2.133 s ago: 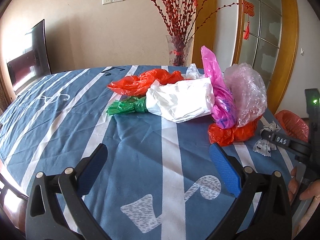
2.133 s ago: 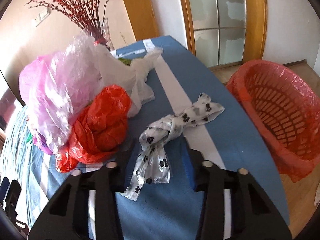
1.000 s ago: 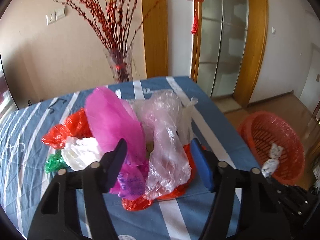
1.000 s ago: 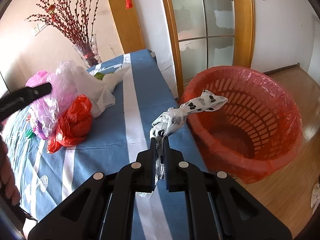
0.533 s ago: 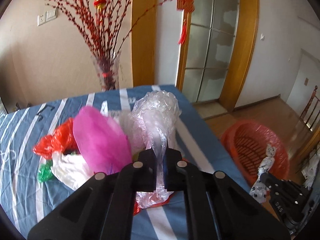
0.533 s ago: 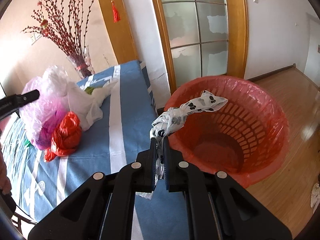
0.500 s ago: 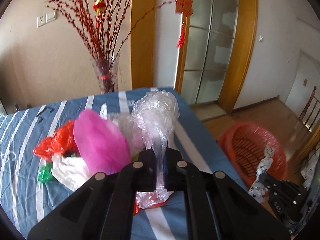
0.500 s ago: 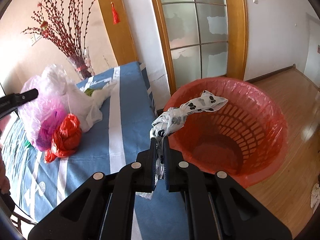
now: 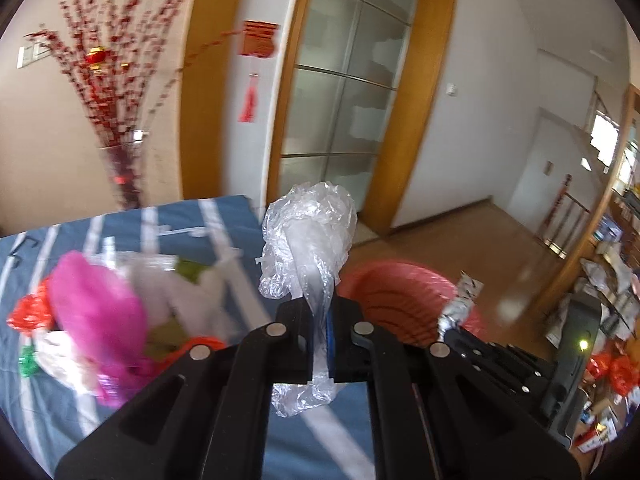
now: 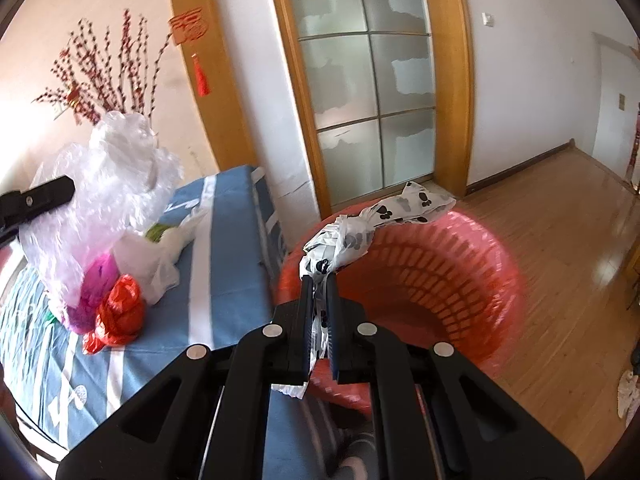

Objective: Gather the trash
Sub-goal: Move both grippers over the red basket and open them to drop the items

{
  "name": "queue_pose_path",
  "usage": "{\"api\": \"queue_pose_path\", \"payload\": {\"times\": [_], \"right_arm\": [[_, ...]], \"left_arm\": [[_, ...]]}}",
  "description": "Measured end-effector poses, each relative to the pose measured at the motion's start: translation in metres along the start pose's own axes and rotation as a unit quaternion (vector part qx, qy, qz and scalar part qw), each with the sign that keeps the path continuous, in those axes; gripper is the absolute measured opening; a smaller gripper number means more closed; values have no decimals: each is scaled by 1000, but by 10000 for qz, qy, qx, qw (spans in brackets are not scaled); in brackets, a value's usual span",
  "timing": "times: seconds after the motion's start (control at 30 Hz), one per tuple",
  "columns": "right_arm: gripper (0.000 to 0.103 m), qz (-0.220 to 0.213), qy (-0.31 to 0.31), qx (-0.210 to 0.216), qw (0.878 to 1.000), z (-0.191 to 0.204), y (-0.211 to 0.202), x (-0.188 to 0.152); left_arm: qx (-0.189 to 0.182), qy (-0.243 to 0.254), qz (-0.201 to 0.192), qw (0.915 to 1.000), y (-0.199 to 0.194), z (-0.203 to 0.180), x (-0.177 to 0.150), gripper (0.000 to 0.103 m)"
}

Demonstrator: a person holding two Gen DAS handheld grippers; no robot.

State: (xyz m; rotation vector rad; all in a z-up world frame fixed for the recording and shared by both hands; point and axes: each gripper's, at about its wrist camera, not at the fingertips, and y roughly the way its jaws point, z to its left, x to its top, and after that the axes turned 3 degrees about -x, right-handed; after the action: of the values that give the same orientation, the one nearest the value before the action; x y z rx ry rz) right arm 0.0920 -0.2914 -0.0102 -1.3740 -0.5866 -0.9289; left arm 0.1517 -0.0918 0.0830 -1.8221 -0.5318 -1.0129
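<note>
My left gripper [image 9: 319, 312] is shut on a clear crumpled plastic bag [image 9: 310, 236], lifted above the blue striped tablecloth [image 9: 224, 216]. My right gripper [image 10: 318, 292] is shut on a white bag with black paw prints [image 10: 384, 216], held over the near rim of the red basket [image 10: 440, 264]. In the left wrist view the same basket [image 9: 396, 292] sits beyond the table edge, with the paw-print bag [image 9: 460, 304] at its right rim. The clear bag [image 10: 116, 184] shows at the left of the right wrist view.
A pile of bags stays on the table: pink [image 9: 96, 312], white [image 10: 148, 256], red [image 10: 120, 312] and green [image 9: 28, 364]. A vase with red branches [image 9: 124, 176] stands at the table's far edge. Wooden floor [image 10: 560, 240] and a glass door [image 10: 368, 80] lie beyond the basket.
The left gripper closed on the clear bag and lifted it off the pile, swinging right toward the basket. The right gripper carried the paw-print bag from the table edge over the basket.
</note>
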Motion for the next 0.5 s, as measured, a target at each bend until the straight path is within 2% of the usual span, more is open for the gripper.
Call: {"api": "queue_pose_path", "payload": {"times": [0.27, 0.5], "right_arm": [[7, -140, 98, -295, 9994, -31, -6, 7], [7, -127, 338, -343, 9988, -56, -1, 10]], "left_arm": [[-576, 184, 290, 9977, 43, -45, -16, 6], [-907, 97, 638, 9938, 81, -60, -31, 6]]}}
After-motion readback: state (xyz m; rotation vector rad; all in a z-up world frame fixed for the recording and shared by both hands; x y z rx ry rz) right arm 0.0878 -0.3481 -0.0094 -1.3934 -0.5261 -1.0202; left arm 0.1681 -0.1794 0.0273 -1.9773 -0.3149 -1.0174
